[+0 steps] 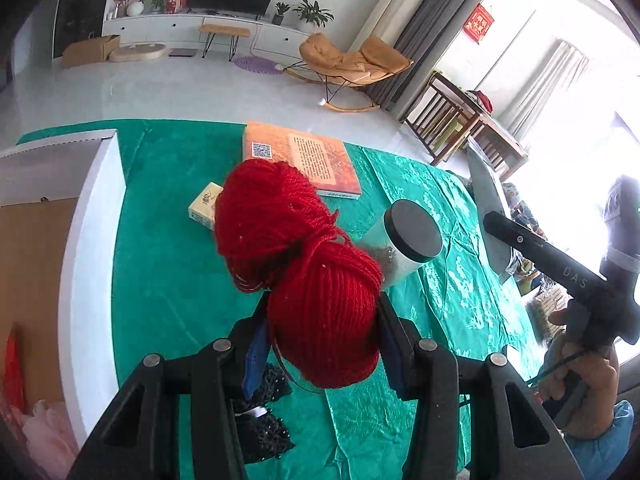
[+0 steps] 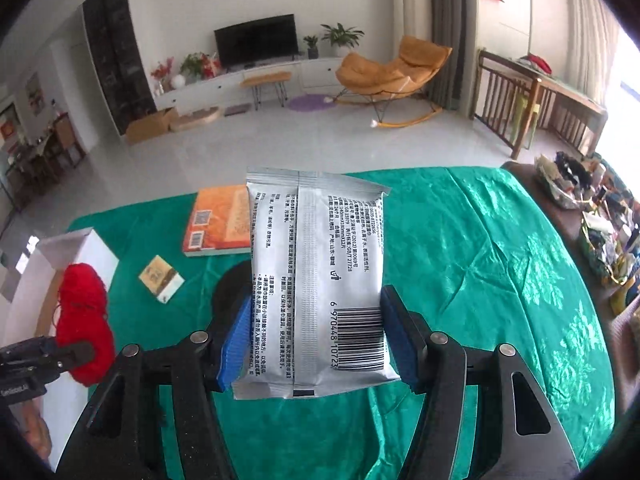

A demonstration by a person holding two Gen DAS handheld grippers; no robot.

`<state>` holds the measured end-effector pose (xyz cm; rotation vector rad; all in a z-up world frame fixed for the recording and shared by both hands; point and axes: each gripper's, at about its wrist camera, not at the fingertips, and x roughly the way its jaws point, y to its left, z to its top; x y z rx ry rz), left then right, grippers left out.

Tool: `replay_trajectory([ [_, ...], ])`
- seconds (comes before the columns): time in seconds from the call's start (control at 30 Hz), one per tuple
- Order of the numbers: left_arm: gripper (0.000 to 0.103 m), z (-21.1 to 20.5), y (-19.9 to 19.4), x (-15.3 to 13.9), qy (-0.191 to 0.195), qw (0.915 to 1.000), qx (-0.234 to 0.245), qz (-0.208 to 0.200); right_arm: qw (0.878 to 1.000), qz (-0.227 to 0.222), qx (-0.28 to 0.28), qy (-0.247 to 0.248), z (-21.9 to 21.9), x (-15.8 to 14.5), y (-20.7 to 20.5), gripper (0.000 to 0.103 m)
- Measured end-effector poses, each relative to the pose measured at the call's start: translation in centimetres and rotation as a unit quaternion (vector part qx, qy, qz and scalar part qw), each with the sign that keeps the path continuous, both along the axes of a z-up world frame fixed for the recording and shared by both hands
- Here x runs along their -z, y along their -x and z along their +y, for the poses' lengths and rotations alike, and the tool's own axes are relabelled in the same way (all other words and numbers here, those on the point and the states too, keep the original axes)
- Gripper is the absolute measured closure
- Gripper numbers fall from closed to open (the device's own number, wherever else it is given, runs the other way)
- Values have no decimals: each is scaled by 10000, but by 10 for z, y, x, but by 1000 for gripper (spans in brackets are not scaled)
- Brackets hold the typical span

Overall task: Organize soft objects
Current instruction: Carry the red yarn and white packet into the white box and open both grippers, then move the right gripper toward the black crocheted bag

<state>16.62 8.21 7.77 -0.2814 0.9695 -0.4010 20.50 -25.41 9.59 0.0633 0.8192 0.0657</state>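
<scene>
Green satin tablecloth point(image 2: 460, 240) lay below; your left gripper point(image 1: 322, 312) squeezed the soft, light red yarn skein point(image 1: 300, 264) mid-body, your right gripper point(image 2: 316, 320) pinched the slippery silver wet-wipe packet point(image 2: 316, 280) sidewise.

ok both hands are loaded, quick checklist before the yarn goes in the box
1. Left gripper shut on red yarn: ok.
2. Yarn lifted off the green cloth: ok.
3. White box open at the top: ok.
4. Room left in the box: cannot tell, only part of its inside shows.
5. Right gripper shut on wipes pack, apart from the box: ok.
6. Loose yarn strand caught on the fingers: cannot tell.
</scene>
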Motion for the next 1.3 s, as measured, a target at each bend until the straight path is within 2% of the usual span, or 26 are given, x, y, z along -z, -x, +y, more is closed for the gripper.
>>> replay_trajectory([
  [0.13, 55, 69, 51, -15, -353, 9985, -386, -139, 9925, -8, -1093, -544, 97, -17, 41, 39],
  [0.23, 55, 131, 89, -18, -756, 9928, -911, -160, 9758, 169, -1881, -1101, 172, -18, 72, 39],
  [0.3, 53, 170, 110, -15, -1106, 9845, -1356, -149, 9606, 309, -2370, -1420, 219, -15, 92, 39],
  [0.37, 46, 204, 128, -9, -1443, 9707, -1920, -109, 9443, 454, -2796, -1674, 261, -10, 110, 38],
  [0.43, 17, 229, 140, 0, -1692, 9555, -2413, -117, 9263, 592, -3179, -1936, 294, -3, 123, 33],
  [0.47, 14, 237, 145, 3, -1823, 9472, -2636, -110, 9184, 667, -3342, -2011, 305, 2, 127, 27],
  [0.5, 13, 242, 148, 8, -1859, 9433, -2746, -117, 9153, 725, -3421, -1999, 313, 6, 131, 27],
  [0.53, 12, 244, 150, 9, -1784, 9446, -2750, -132, 9159, 713, -3434, -1952, 315, 8, 135, 27],
  [0.6, 12, 237, 153, 14, -1588, 9507, -2660, -150, 9247, 506, -3325, -1783, 302, 14, 139, 27],
  [0.77, 12, 171, 152, 8, -1104, 9733, -1965, -427, 9705, -46, -2278, -785, 221, 40, 131, 23],
  [0.87, 12, 112, 160, 6, -877, 9853, -1316, -652, 9900, -48, -1411, -58, 157, 82, 127, 23],
  [0.97, 12, 45, 170, 14, -828, 9932, -445, -681, 9974, 232, -530, 422, 94, 136, 130, 23],
  [1.03, 10, 3, 178, 28, -916, 9941, 98, -577, 9975, 475, -31, 522, 58, 164, 136, 23],
  [1.13, 10, -46, 182, 61, -1302, 9890, 617, -340, 9962, 597, 528, 338, 22, 188, 151, 23],
  [1.17, 10, -56, 182, 72, -1458, 9865, 683, -284, 9952, 680, 701, 28, 11, 187, 157, 23],
  [1.2, 10, -62, 178, 82, -1631, 9840, 673, -244, 9956, 548, 726, -210, 5, 182, 158, 23],
  [1.27, 10, -69, 165, 93, -1820, 9817, 518, -223, 9957, 239, 881, -138, -1, 172, 167, 23],
  [1.3, 10, -66, 158, 97, -1880, 9812, 386, -210, 9952, 234, 938, -152, 0, 172, 167, 23],
])
